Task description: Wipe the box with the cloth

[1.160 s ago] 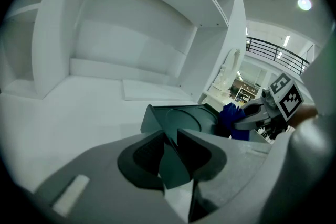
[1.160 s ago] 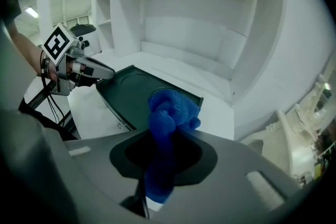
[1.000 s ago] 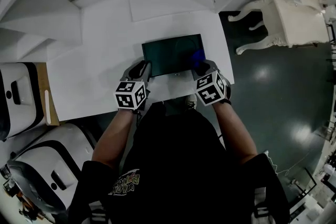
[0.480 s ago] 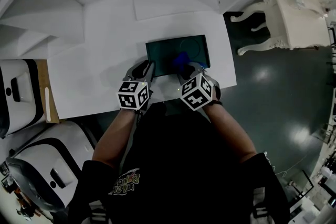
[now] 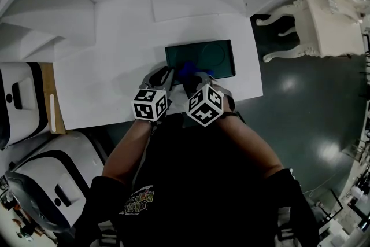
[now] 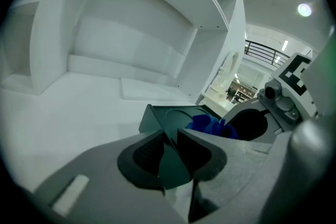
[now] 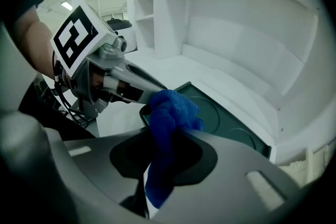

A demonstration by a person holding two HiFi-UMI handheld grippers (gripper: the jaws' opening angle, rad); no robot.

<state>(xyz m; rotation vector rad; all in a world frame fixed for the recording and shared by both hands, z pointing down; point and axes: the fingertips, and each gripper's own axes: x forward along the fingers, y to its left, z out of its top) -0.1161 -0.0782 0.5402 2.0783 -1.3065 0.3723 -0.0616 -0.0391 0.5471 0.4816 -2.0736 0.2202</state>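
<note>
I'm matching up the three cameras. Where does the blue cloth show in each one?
Head view: the blue cloth lies just below centre, at the box's near left edge.
Left gripper view: right of centre, lying on the box.
Right gripper view: centre, pinched in the right gripper.
Shared landmark: the dark green box under the cloth, seen in all three views.

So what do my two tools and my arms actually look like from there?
The left tool and right tool are matching moulded grey shells with dark recesses around the jaws. Each carries a cube of black-and-white square markers. In the right gripper view, thin black cables hang behind the left tool. The person wears a black short-sleeved T-shirt with a coloured print on its left side. The forearms are uncovered.
</note>
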